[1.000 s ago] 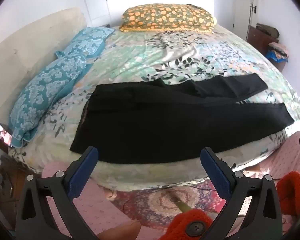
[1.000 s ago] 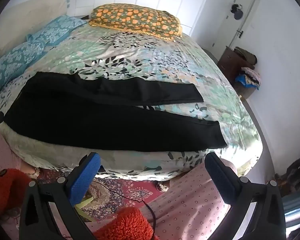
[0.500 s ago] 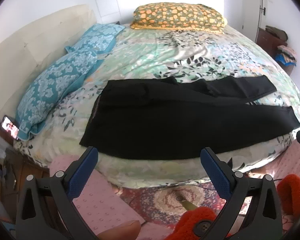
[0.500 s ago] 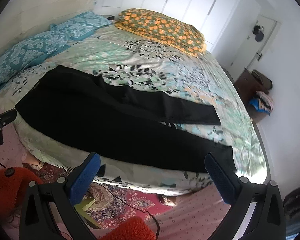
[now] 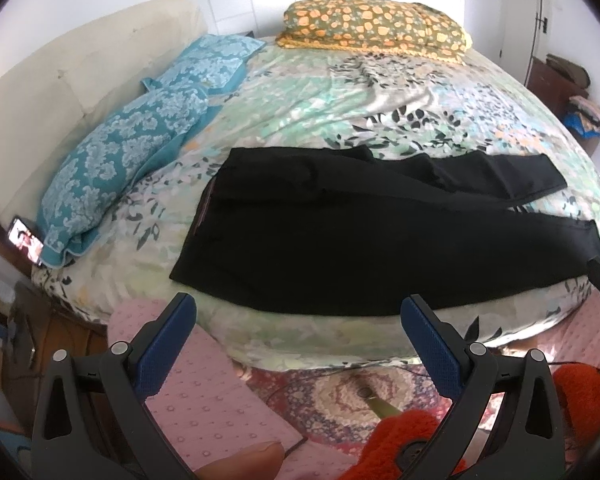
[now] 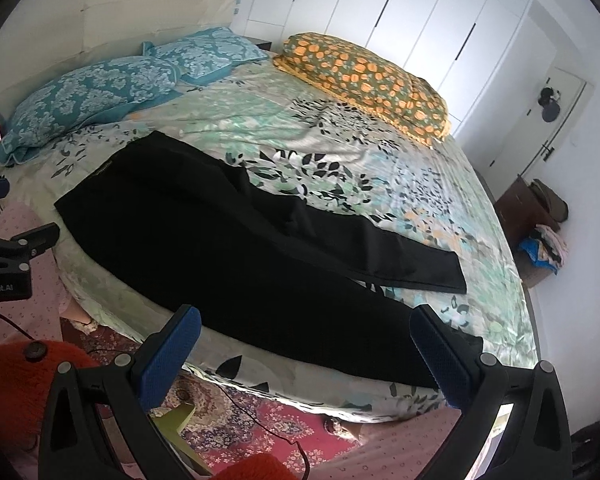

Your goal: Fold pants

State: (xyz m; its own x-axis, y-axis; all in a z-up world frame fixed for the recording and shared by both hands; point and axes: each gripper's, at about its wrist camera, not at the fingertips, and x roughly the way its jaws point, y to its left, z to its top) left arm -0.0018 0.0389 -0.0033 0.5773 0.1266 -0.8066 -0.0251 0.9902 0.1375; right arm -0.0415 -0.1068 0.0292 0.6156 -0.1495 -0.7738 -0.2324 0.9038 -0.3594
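Two spread tools (image 5: 298,322) (image 6: 304,330), empty, just short of flat black pants (image 5: 380,236).

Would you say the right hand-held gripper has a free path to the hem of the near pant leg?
Probably yes: the right hand-held gripper is open, the near pant leg's hem lies flat at the bed's edge, and nothing sits between them.

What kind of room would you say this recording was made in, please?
Most likely a home bedroom: a bed with a floral sheet, pillows beside a padded headboard, and white wardrobe doors behind.
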